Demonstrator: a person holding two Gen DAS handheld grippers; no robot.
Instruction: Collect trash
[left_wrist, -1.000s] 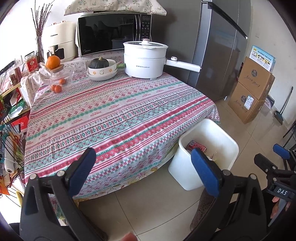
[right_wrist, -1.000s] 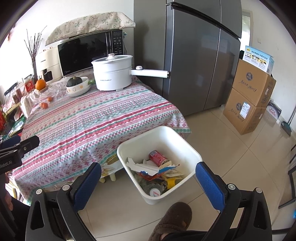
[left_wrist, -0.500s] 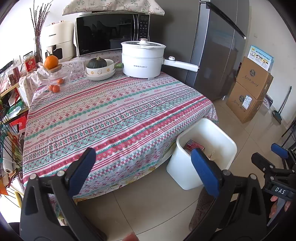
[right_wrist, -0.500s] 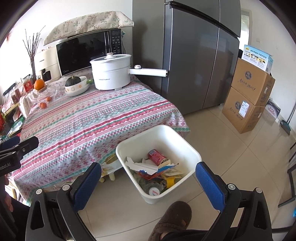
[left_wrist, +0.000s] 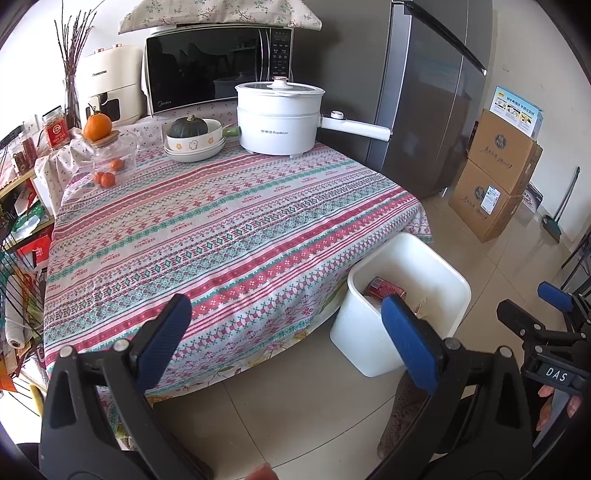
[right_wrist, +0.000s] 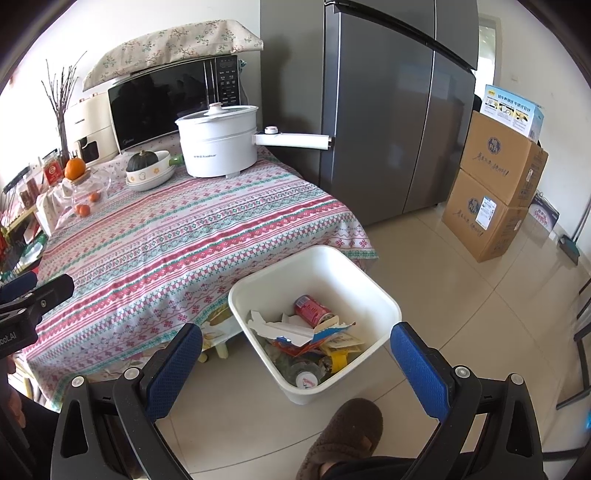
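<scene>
A white square bin (right_wrist: 373, 291) (left_wrist: 439, 266) stands on the floor by the table's near right corner. It holds a red can (right_wrist: 312, 310) (left_wrist: 384, 286), torn paper (right_wrist: 284, 328), wrappers and a bottle. My left gripper (left_wrist: 286, 332) is open and empty, held back from the table's front edge. My right gripper (right_wrist: 295, 363) is open and empty, above and in front of the bin. Each gripper shows at the edge of the other's view: the right gripper (left_wrist: 546, 314), the left gripper (right_wrist: 33, 291).
The table (left_wrist: 221, 229) has a striped cloth. At its far end stand a white electric pot (left_wrist: 277, 118), a bowl with a squash (left_wrist: 192, 136), a glass jar of oranges (left_wrist: 107, 158) and a microwave (left_wrist: 218, 70). Fridge (right_wrist: 388, 110) and stacked cardboard boxes (right_wrist: 495, 184) behind. A slipper (right_wrist: 343, 435) is by the bin.
Both views have drawn back slightly from the table and bin. Both grippers stay open and empty.
</scene>
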